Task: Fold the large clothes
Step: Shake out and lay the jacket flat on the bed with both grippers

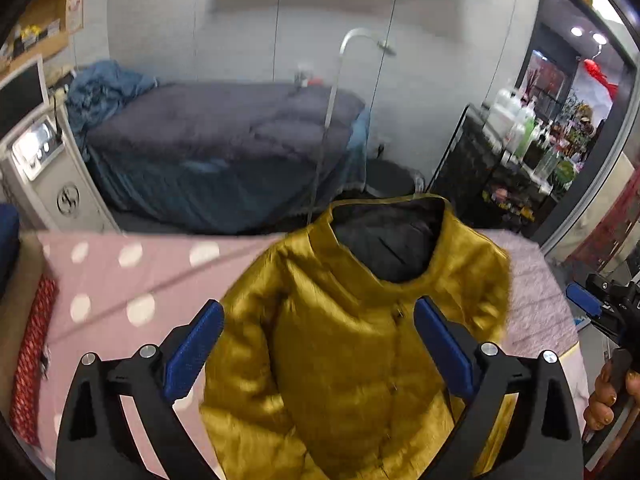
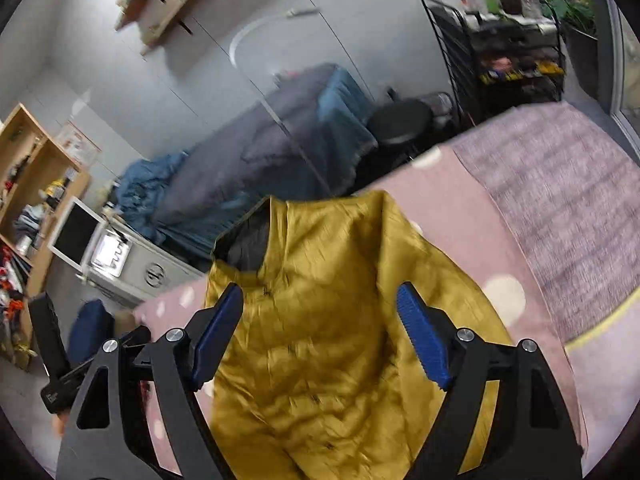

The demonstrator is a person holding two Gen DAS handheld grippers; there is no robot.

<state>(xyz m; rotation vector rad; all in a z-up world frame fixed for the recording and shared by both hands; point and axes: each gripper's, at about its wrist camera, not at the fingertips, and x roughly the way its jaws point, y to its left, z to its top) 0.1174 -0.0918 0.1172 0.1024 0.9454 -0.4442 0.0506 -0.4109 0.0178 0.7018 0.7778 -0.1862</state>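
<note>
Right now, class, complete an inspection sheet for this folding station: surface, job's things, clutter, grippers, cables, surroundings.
Surface: pink polka-dot cover, with a mauve textured blanket at its right end.
Job's things: mustard puffer jacket lying front up, dark lining showing at the collar, not yet folded.
Clutter: red patterned cloth along the left edge.
Grippers: left gripper and right gripper both open above the jacket, holding nothing.
Cables: nothing seen.
Surroundings: grey-covered bed, white machine, black shelving rack with bottles, wooden shelves.
</note>
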